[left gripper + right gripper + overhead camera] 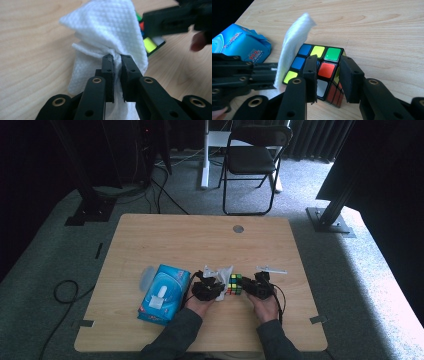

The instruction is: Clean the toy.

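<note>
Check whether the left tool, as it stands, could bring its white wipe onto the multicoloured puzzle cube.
Probably yes. The left tool is shut on the white textured wipe, right beside the multicoloured puzzle cube. The right tool clamps one corner, but the cube's top squares facing the wipe look uncovered.

A light wooden table [165,240] fills the middle of the high view, with rounded corners and a small round grommet hole [238,228] near its far edge, right of centre. Low and left of centre lies a blue wipe pack [164,293], its white flap on top. Right of it, near the frame's centre, sits a cube [234,284] with coloured squares, resting on the wood. Just upper right of the cube lies a small white strip [272,269]. The table stands on grey carpet [45,255].
</note>
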### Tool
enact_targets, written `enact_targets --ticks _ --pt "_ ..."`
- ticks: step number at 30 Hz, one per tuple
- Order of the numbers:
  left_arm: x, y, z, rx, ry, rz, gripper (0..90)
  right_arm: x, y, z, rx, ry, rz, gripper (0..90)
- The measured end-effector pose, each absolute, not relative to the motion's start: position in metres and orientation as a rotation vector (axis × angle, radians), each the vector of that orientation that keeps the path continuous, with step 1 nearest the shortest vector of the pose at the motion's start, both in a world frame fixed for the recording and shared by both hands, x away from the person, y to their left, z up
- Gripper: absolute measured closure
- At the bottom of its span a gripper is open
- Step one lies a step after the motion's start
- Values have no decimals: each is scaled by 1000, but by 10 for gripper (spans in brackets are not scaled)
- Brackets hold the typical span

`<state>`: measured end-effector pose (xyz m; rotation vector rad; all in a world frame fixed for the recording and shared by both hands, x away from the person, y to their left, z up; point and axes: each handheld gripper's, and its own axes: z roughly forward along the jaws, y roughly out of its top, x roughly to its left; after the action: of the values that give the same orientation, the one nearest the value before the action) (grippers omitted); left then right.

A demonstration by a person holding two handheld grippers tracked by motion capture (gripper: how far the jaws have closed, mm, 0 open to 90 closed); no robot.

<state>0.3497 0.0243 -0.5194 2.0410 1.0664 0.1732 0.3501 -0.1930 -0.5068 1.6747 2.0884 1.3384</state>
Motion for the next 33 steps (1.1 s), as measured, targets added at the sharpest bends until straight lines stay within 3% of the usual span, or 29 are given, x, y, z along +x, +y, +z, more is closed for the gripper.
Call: enact_targets --ticks 5,24,33 --pt "351 23 -532 2050 1101 143 827 350 -193 -507 1674 2088 1339 682" --pt "359 29 -535 2108 1141 247 813 351 -194 -507 1679 2089 1346 679" --pt "360 44 -534 2088 1193 266 809 350 -197 -509 1693 2077 1339 547"
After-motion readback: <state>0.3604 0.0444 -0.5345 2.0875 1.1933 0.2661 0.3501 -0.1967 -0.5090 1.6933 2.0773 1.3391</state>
